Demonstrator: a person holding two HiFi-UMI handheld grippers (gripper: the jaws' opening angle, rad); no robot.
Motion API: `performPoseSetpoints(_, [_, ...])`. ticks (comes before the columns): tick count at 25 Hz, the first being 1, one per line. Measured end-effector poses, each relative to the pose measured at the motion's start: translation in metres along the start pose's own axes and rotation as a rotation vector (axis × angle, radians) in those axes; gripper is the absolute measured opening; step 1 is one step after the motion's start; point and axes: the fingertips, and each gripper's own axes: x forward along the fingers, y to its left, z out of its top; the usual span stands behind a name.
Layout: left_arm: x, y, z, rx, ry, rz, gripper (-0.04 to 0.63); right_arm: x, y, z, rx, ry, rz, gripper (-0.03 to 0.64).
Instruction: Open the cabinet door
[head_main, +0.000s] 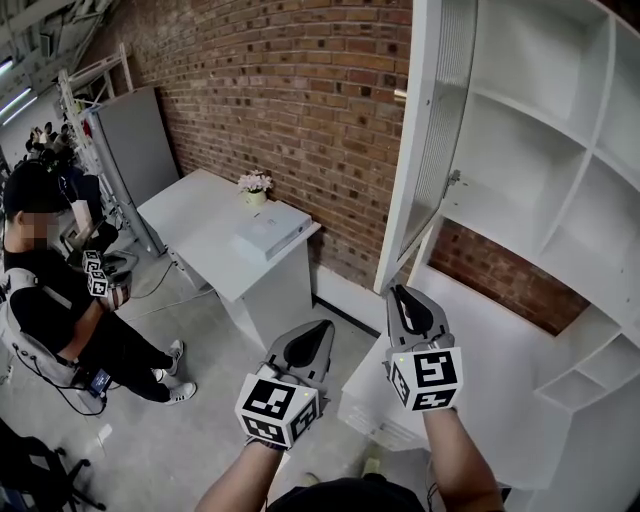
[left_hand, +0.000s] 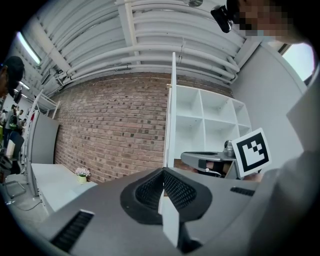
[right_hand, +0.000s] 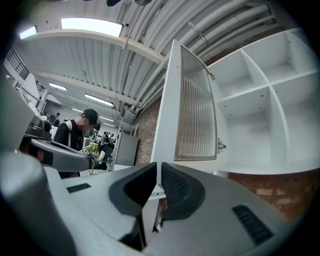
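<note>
The tall white cabinet (head_main: 540, 170) has its door (head_main: 425, 150) swung out, edge-on to me, with a ribbed glass panel (right_hand: 195, 115) and bare shelves behind it. My right gripper (head_main: 400, 293) is level just below the door's lower corner; its jaws stand almost together with only a thin slit, and nothing is clamped between them (right_hand: 156, 167). My left gripper (head_main: 318, 330) hangs lower and to the left, away from the door, with its jaws together and empty (left_hand: 163, 175). The door's edge (left_hand: 173, 110) rises straight ahead of the left gripper.
A white desk (head_main: 200, 225) with a flat box (head_main: 270, 232) and a small flower pot (head_main: 255, 187) stands against the brick wall (head_main: 290, 90). A person (head_main: 60, 290) sits at far left. The cabinet's low counter (head_main: 480, 340) lies under my right gripper.
</note>
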Motion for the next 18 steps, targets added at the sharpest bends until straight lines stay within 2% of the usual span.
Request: performPoseSetpoints(18, [-0.019, 0.005, -0.011, 0.001, 0.024, 0.028, 0.006, -0.054, -0.001, -0.023, 0.055, 0.027, -0.016, 0.011])
